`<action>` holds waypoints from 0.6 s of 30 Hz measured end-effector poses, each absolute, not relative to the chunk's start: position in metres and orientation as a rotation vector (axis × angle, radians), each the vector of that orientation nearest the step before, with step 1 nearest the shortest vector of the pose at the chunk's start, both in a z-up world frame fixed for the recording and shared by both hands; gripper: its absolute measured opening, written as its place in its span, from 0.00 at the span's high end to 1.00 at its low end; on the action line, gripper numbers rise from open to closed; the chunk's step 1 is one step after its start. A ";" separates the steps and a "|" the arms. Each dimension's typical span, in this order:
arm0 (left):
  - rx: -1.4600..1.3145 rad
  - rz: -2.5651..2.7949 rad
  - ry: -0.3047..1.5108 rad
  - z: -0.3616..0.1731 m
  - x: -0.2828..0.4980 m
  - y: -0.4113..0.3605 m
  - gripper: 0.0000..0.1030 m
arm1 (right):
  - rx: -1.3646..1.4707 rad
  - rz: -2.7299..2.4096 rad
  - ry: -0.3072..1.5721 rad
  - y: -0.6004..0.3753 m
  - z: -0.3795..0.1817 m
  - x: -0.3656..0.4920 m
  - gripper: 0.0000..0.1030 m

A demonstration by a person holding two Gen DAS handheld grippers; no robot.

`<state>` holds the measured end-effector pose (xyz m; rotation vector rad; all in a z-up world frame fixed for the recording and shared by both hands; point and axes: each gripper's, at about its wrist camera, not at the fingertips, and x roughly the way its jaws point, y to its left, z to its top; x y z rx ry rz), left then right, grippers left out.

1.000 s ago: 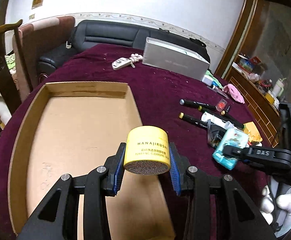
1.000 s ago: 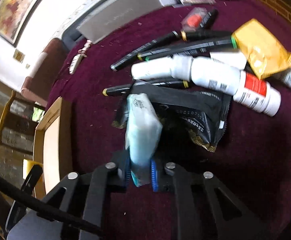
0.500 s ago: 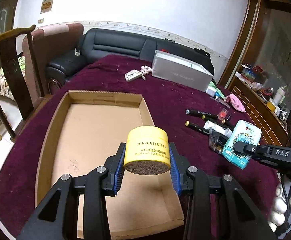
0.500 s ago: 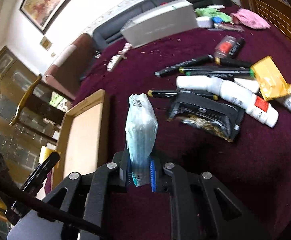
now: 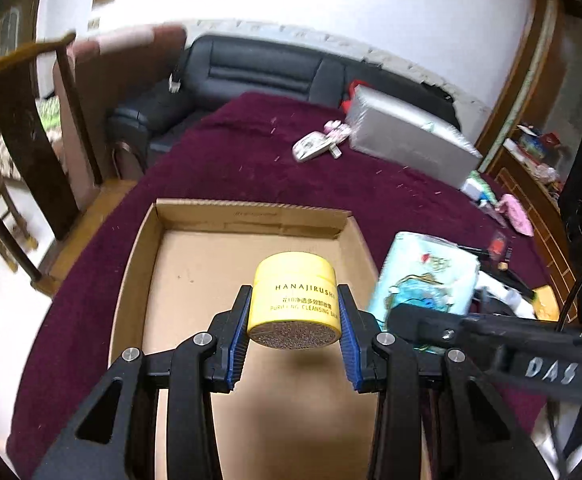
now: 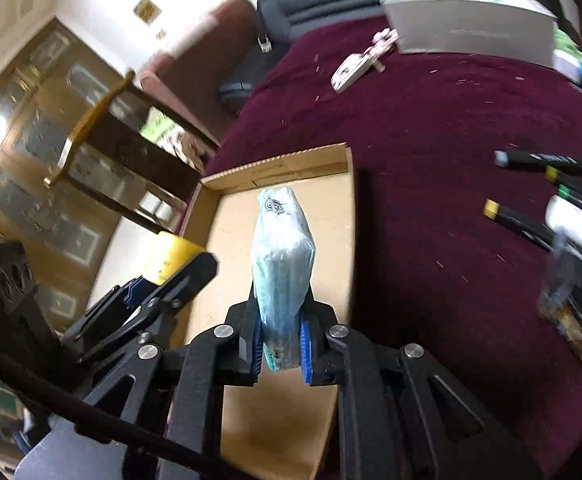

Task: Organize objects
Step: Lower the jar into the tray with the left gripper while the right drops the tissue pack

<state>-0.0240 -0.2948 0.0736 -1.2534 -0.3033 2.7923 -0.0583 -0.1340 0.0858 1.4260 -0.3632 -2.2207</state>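
My left gripper (image 5: 294, 336) is shut on a yellow cleansing balm jar (image 5: 294, 300) and holds it above the shallow cardboard tray (image 5: 251, 216). My right gripper (image 6: 279, 344) is shut on a pale blue tissue pack (image 6: 282, 264), held upright above the same tray (image 6: 275, 164). The pack also shows in the left wrist view (image 5: 423, 280), just right of the jar. The jar shows in the right wrist view (image 6: 167, 258) at the left. The tray floor under both is bare.
The table has a maroon cloth (image 5: 251, 160). Black markers (image 6: 543, 160), white bottles (image 6: 575, 216) and a dark packet (image 6: 575, 304) lie right of the tray. A grey box (image 5: 407, 140) and a key fob (image 5: 315, 146) lie at the back. A wooden chair (image 5: 31, 120) stands left.
My right gripper has lifted the tissue pack off the pile and carried it left over the tray, close beside the left gripper. The left gripper has risen and drawn back with the jar.
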 end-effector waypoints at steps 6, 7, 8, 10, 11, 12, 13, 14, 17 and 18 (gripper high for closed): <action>-1.340 2.794 -0.333 0.047 -0.057 -0.307 0.67 | 1.512 -2.234 -0.314 -0.150 0.055 -0.098 0.88; -1.341 2.792 -0.332 0.046 -0.060 -0.306 0.67 | 1.517 -2.236 -0.315 -0.151 0.053 -0.101 0.88; -1.343 2.785 -0.333 0.044 -0.065 -0.307 0.67 | 1.522 -2.241 -0.320 -0.151 0.051 -0.104 0.88; -1.358 2.790 -0.324 0.042 -0.071 -0.306 0.67 | 1.535 -2.240 -0.333 -0.154 0.046 -0.112 0.88; -1.361 2.791 -0.316 0.040 -0.074 -0.305 0.67 | 1.540 -2.248 -0.331 -0.154 0.045 -0.114 0.88; -1.362 2.789 -0.314 0.039 -0.075 -0.305 0.67 | 1.544 -2.251 -0.332 -0.153 0.044 -0.116 0.88; -1.369 2.784 -0.319 0.038 -0.076 -0.305 0.67 | 1.548 -2.248 -0.342 -0.152 0.042 -0.119 0.88; -1.379 2.775 -0.328 0.037 -0.078 -0.305 0.67 | 1.553 -2.247 -0.354 -0.151 0.041 -0.121 0.88; -1.390 2.771 -0.344 0.036 -0.082 -0.306 0.67 | 1.552 -2.246 -0.372 -0.149 0.040 -0.123 0.88; -1.392 2.769 -0.344 0.037 -0.082 -0.306 0.67 | 1.554 -2.244 -0.380 -0.148 0.039 -0.124 0.87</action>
